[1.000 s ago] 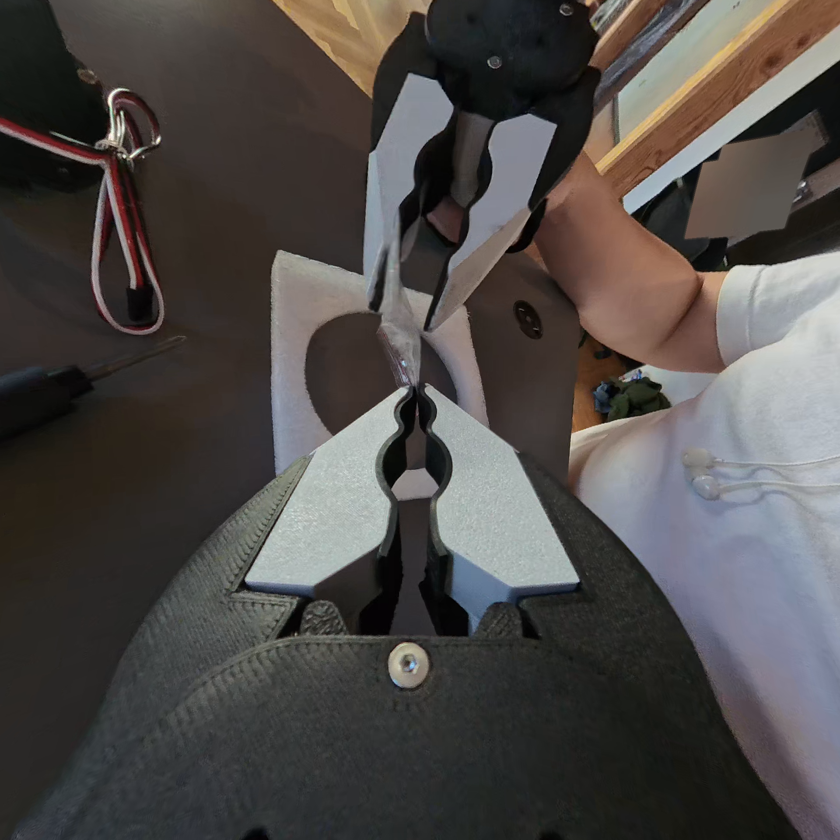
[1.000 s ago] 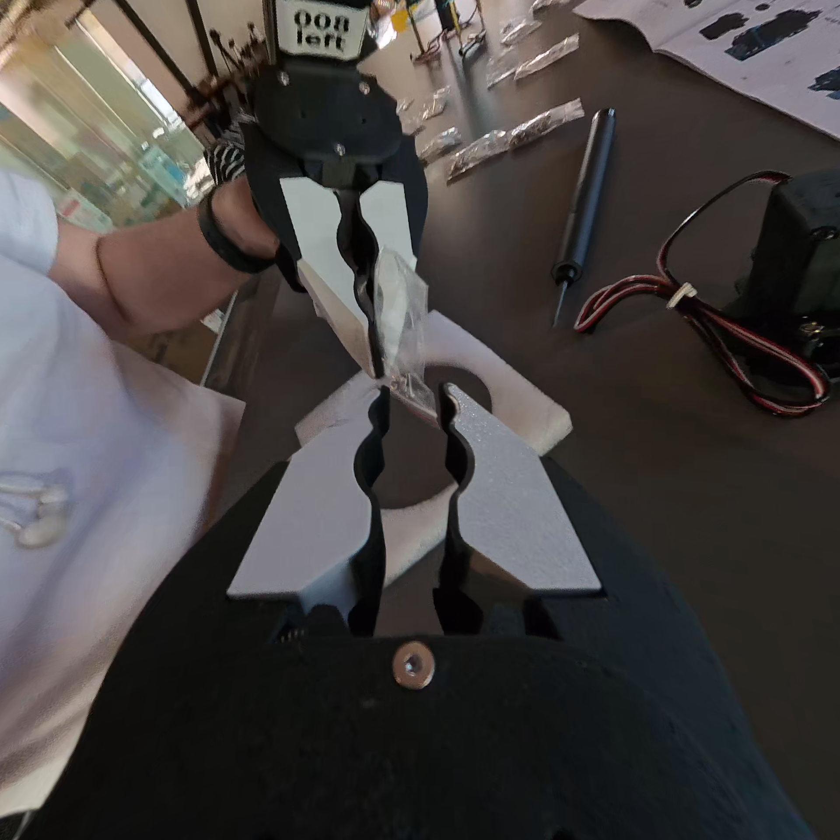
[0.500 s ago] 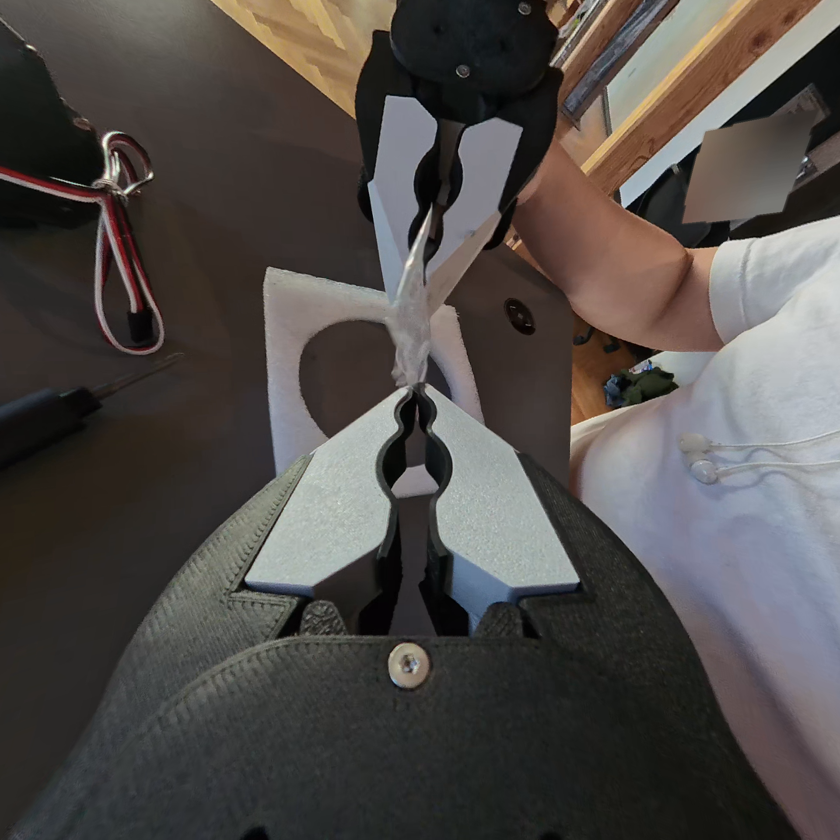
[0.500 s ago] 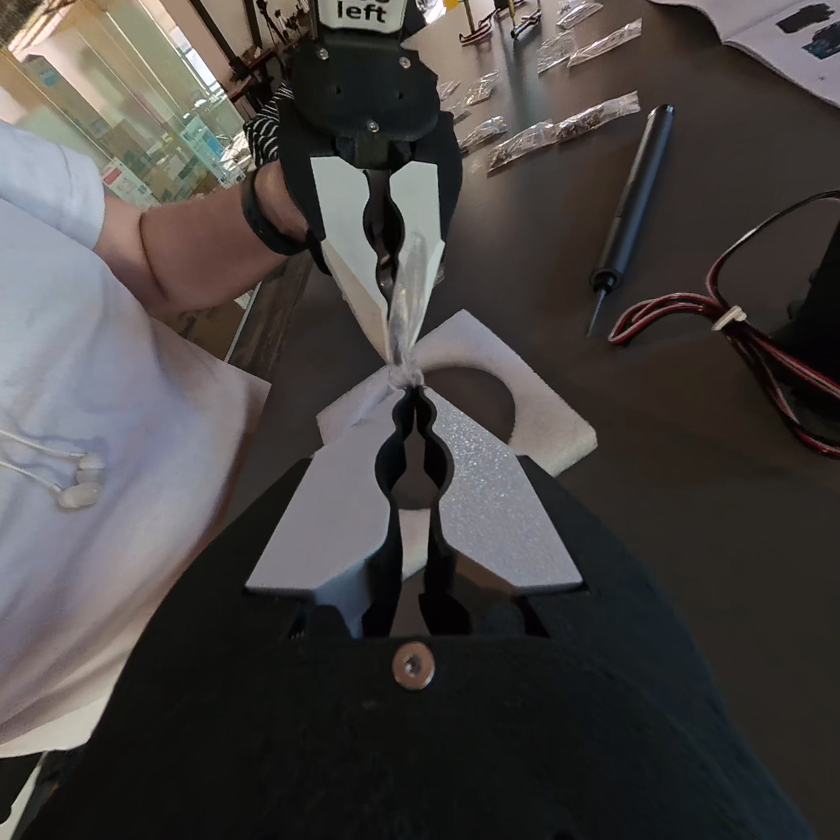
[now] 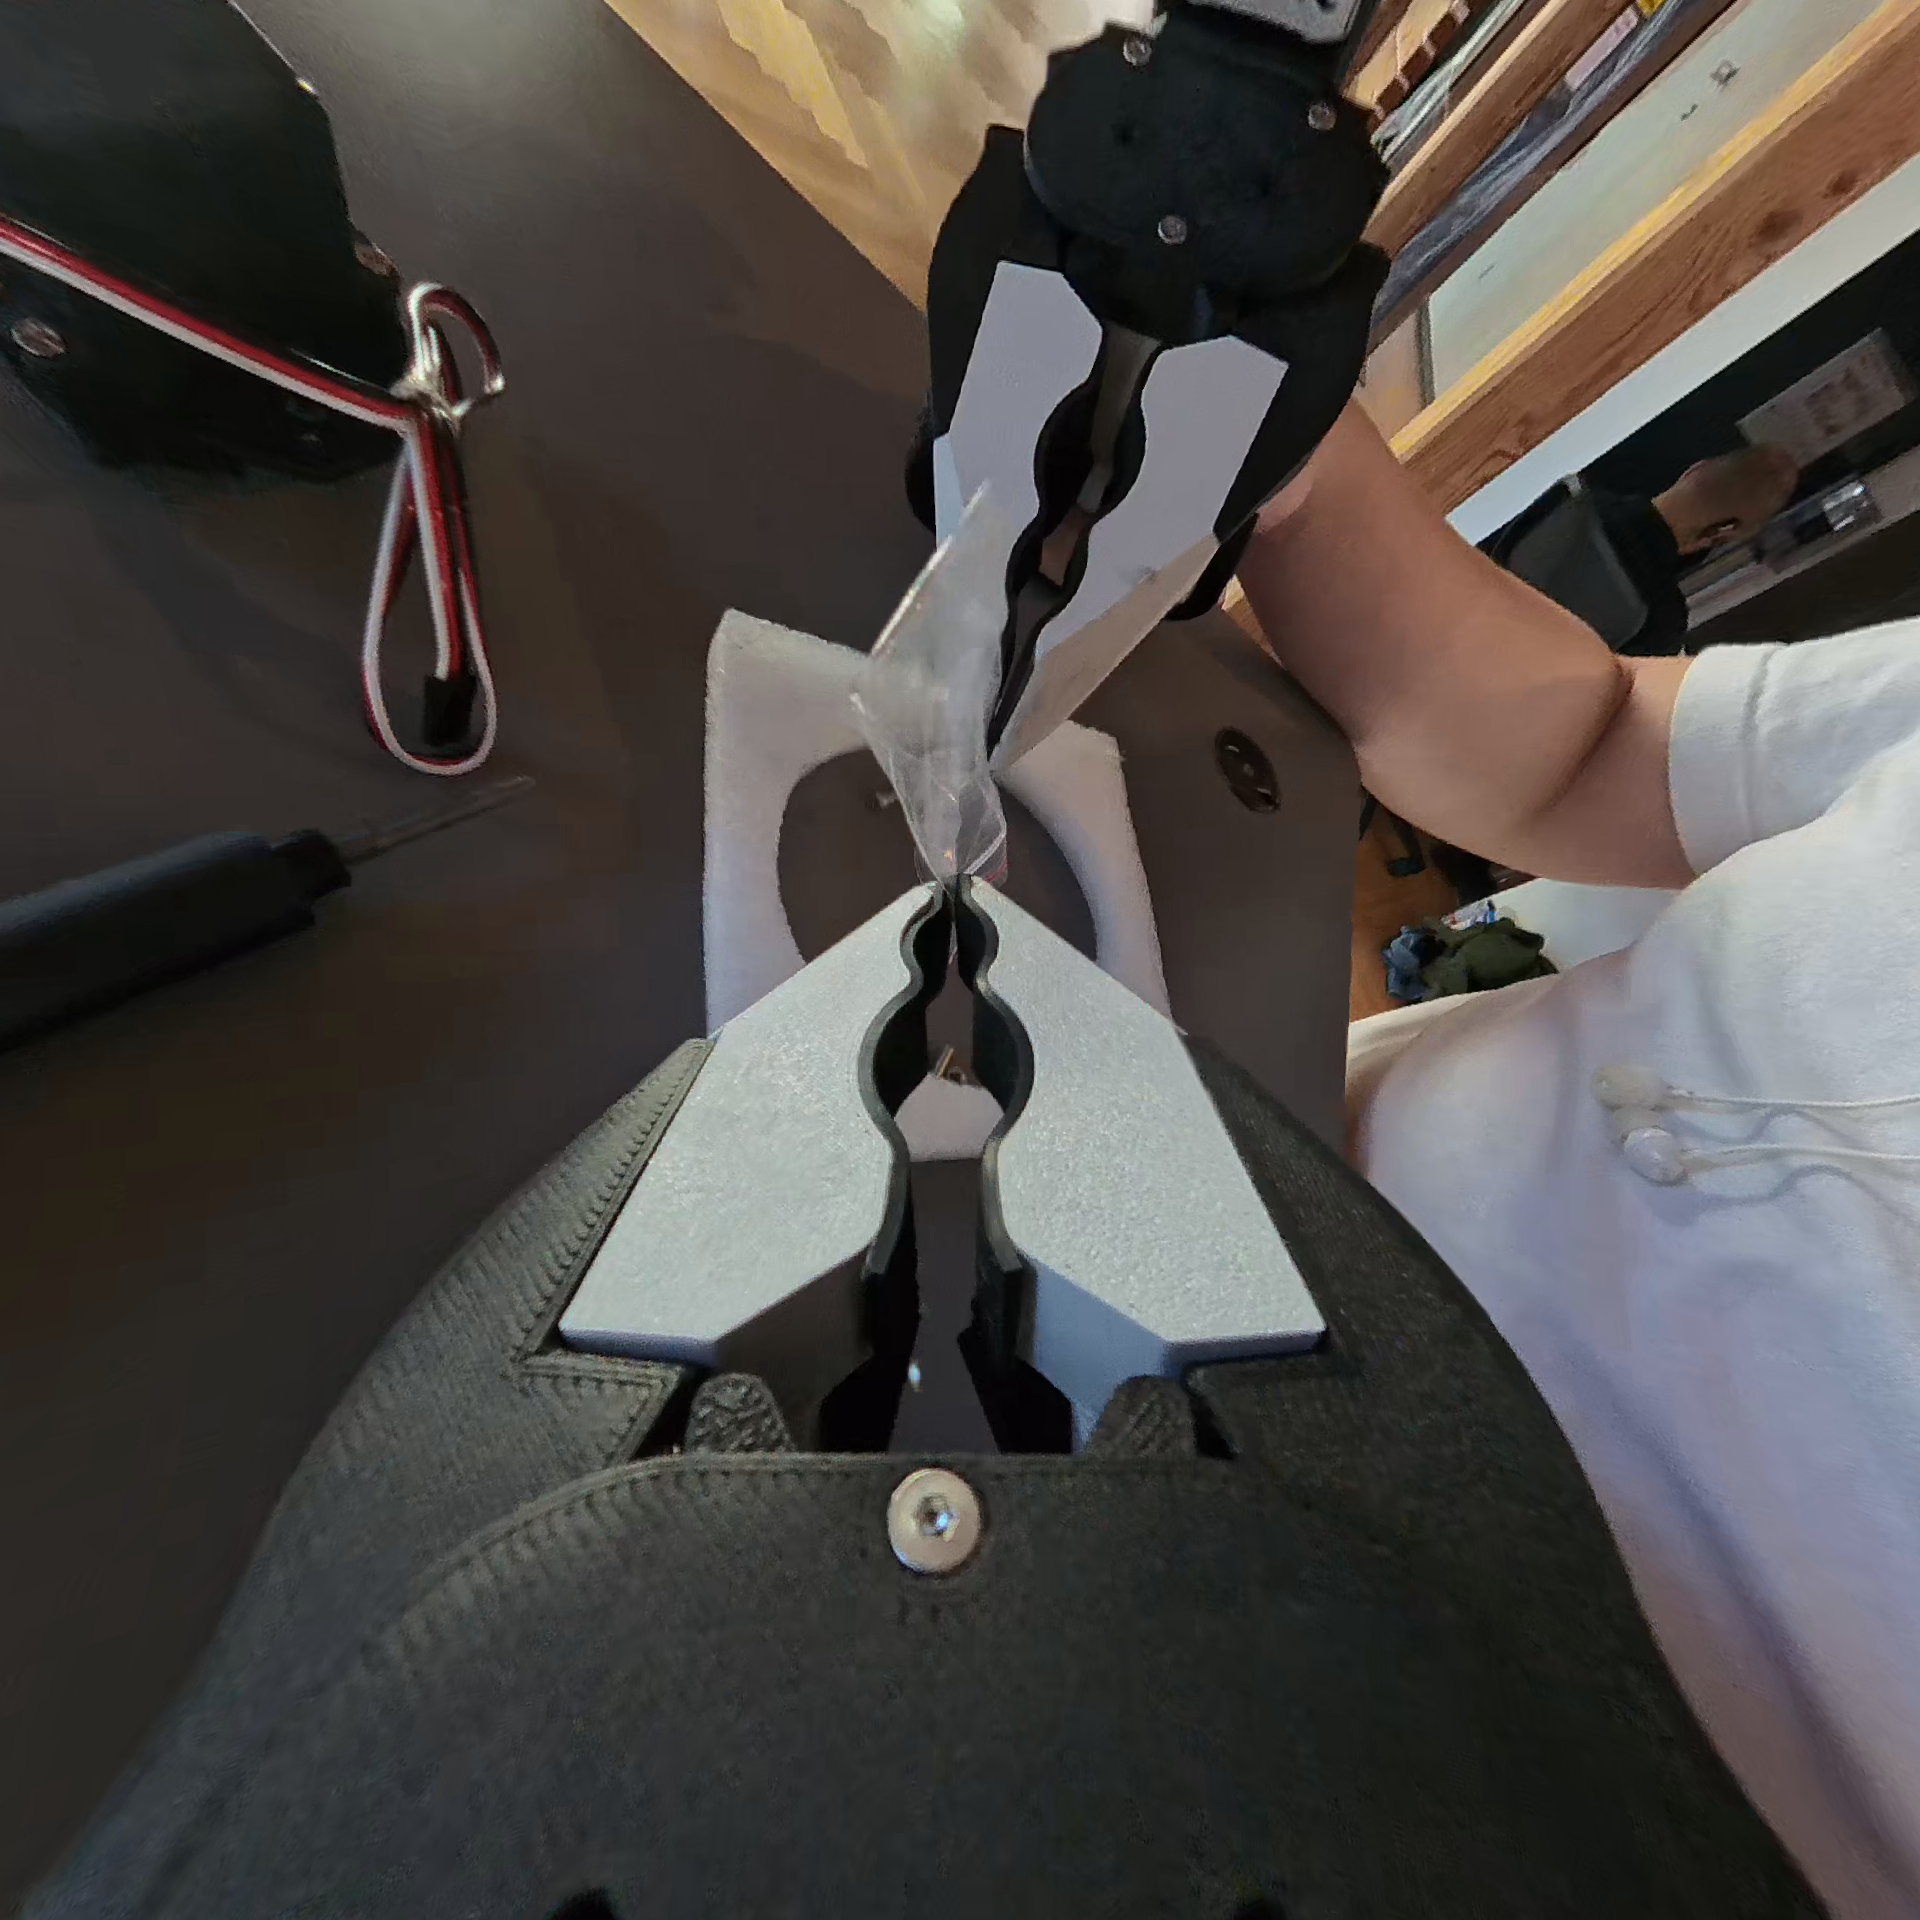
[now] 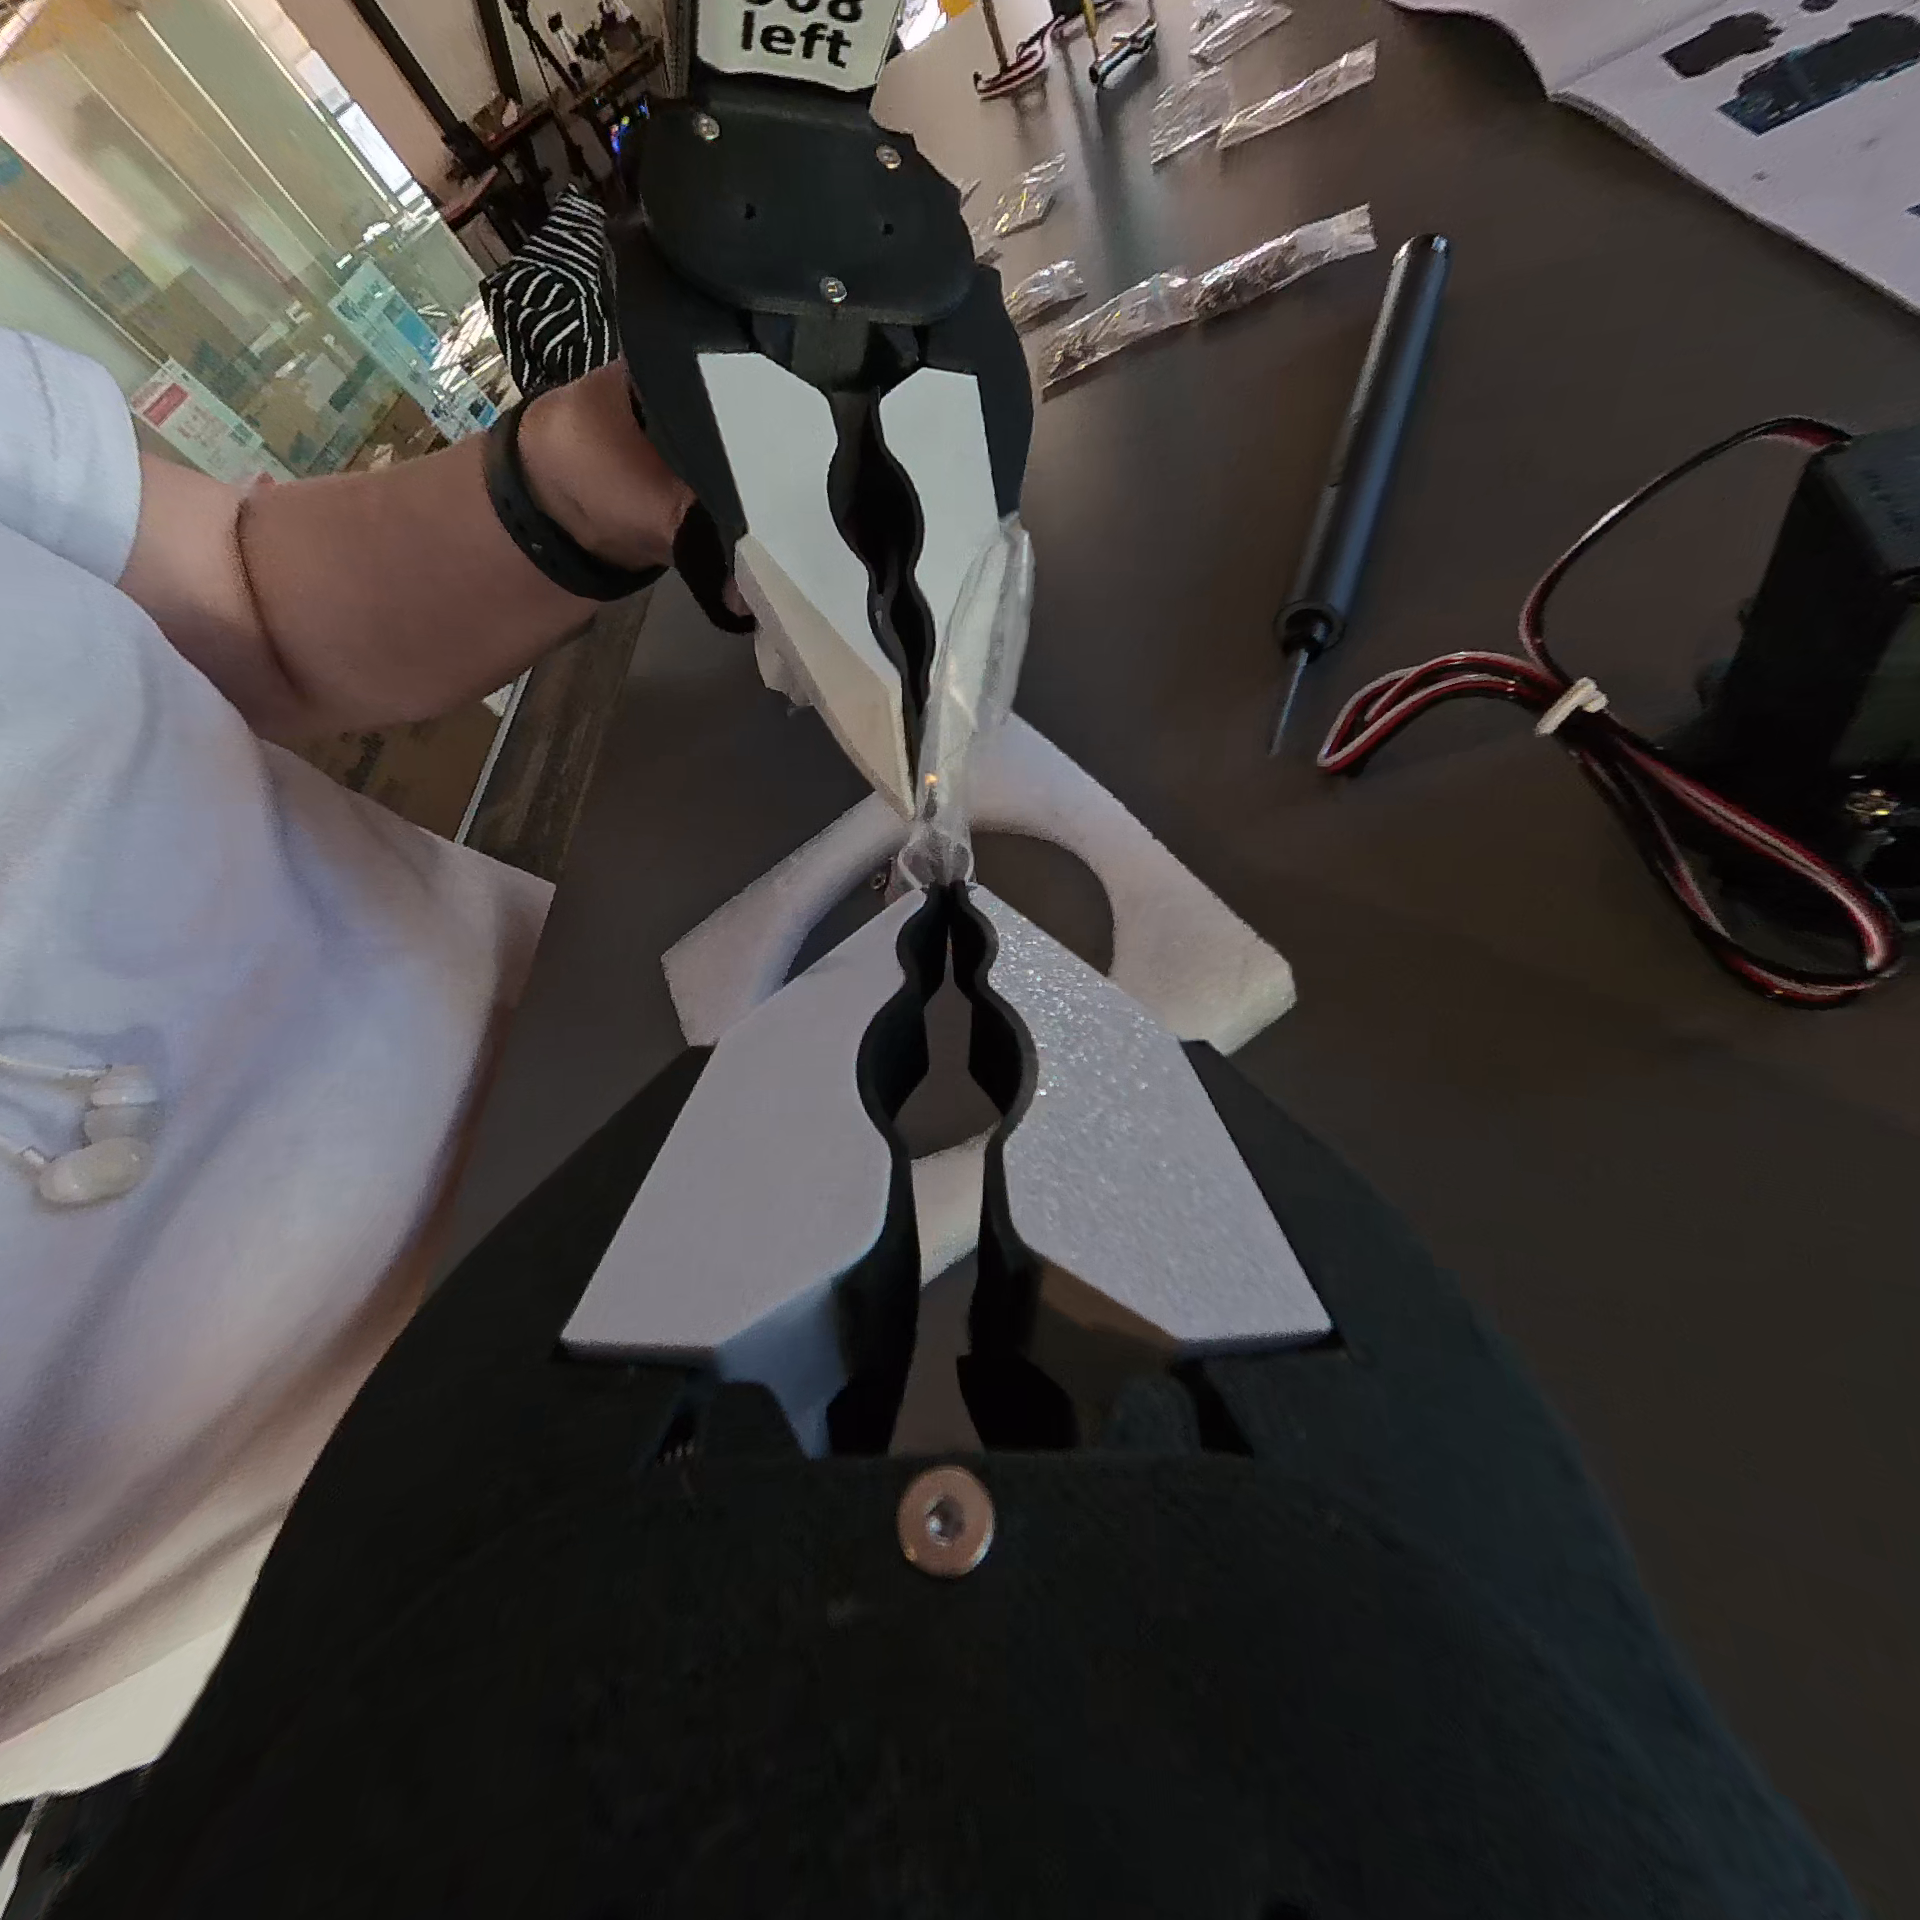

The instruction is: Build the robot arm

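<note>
Plainly, working from my left: a black box-shaped part (image 5: 177, 312) sits on the dark table (image 5: 644, 436) with a red, white and black cable (image 5: 426, 582) looped beside it, and a black screwdriver (image 5: 156, 925) lies nearer me. My left gripper (image 5: 958, 891) is clenched on the lower corner of a small clear plastic bag (image 5: 940, 717), the tips pinching it to a point. Below the bag lies a white foam block (image 5: 753, 790) with a round hole cut through it, and what looks like a small screw rests inside that hole. Opposite, my right gripper (image 5: 1003, 727) is closed on the bag's other end, so the bag hangs stretched between the two, above the foam. Seen from the right wrist, my right gripper (image 6: 943, 891) nips the gathered plastic just where the left gripper (image 6: 920, 774) meets it; more small bags (image 6: 1195, 301) lie far off on the table. To handle this well, I judge that both grips should stay firm and close to the bag's edge, and any pull should be steady and straight apart, kept over the foam so that anything small that drops lands in the hole rather than rolling off across the table.
</note>
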`<state>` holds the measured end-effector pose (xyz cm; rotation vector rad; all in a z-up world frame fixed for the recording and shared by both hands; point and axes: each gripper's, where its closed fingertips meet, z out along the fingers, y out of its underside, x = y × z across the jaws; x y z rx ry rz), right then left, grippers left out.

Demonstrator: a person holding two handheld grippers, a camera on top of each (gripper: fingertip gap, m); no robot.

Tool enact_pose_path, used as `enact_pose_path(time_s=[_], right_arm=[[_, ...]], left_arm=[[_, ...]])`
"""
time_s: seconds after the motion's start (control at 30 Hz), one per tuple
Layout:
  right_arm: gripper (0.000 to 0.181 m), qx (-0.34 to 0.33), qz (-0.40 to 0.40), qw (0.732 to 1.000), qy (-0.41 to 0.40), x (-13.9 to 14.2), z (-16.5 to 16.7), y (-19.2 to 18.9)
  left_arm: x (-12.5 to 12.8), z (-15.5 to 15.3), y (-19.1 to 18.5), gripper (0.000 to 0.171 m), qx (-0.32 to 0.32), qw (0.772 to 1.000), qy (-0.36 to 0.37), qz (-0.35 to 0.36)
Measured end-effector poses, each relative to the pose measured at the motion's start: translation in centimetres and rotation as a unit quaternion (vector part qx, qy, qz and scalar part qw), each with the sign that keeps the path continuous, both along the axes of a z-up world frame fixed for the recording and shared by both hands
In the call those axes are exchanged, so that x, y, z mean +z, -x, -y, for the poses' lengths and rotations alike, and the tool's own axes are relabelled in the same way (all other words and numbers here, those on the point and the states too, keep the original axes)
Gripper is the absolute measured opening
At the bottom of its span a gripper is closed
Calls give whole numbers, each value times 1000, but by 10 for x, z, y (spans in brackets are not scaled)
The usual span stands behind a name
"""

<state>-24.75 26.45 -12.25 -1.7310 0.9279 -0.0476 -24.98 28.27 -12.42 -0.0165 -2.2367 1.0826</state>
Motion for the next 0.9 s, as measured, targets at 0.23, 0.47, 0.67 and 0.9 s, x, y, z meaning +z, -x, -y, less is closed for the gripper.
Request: enact_pose_path(time_s=[0.23, 0.47, 0.67, 0.9], right_arm=[[0, -26, 12, 1000, -14, 4, 6, -6], [0, -61, 12, 998, -20, 6, 12, -1], [0, -67, 15, 997, -30, 10, 10, 3], [0, -68, 24, 997, -27, 13, 7, 3]], left_arm=[[16, -10, -34, 20, 61, 998, 32, -7], [19, -121, -59, 26, 177, 977, 67, 101], [-8, -129, -25, 21, 112, 968, 30, 224], [-25, -124, -23, 10, 91, 962, 24, 255]])
